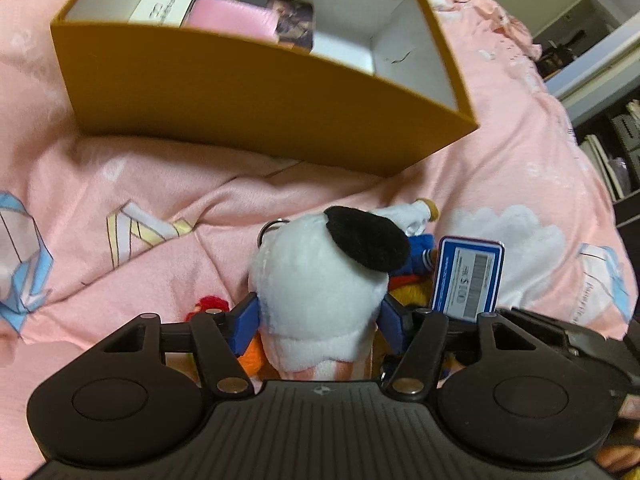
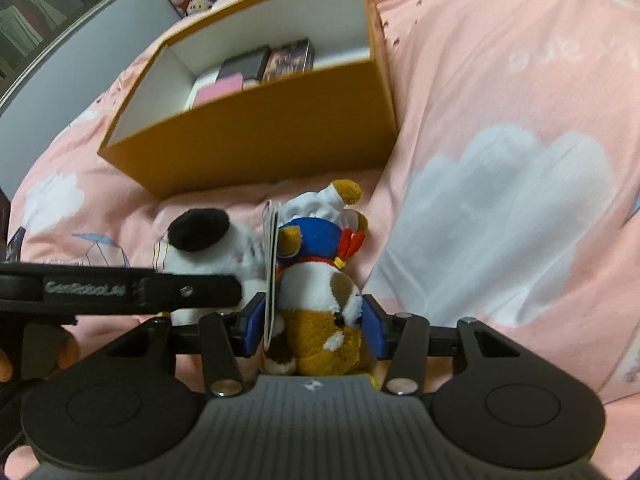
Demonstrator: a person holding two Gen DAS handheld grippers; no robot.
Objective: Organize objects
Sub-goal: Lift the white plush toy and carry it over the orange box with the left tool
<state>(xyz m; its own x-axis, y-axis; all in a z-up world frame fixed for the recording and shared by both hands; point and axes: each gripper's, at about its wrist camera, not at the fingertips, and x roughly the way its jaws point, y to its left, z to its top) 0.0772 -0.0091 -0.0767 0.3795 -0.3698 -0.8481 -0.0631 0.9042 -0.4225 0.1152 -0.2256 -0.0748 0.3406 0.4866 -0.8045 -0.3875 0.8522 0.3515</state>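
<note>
on a pink bedspread point(image 2: 500, 80), the left gripper point(image 1: 318, 322) pinches a white plush toy point(image 1: 320, 288) with a black ear, its face hidden. beside it, the right gripper point(image 2: 310, 330) squeezes a brown-and-white plush dog point(image 2: 320, 312) and its paper tag point(image 2: 271, 280). behind both stands an open yellow box point(image 1: 260, 92); the small boxes point(image 1: 224, 4) inside are partly hidden by its wall.

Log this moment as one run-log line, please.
left gripper: shut on white plush | right gripper: shut on brown plush | box: open
</note>
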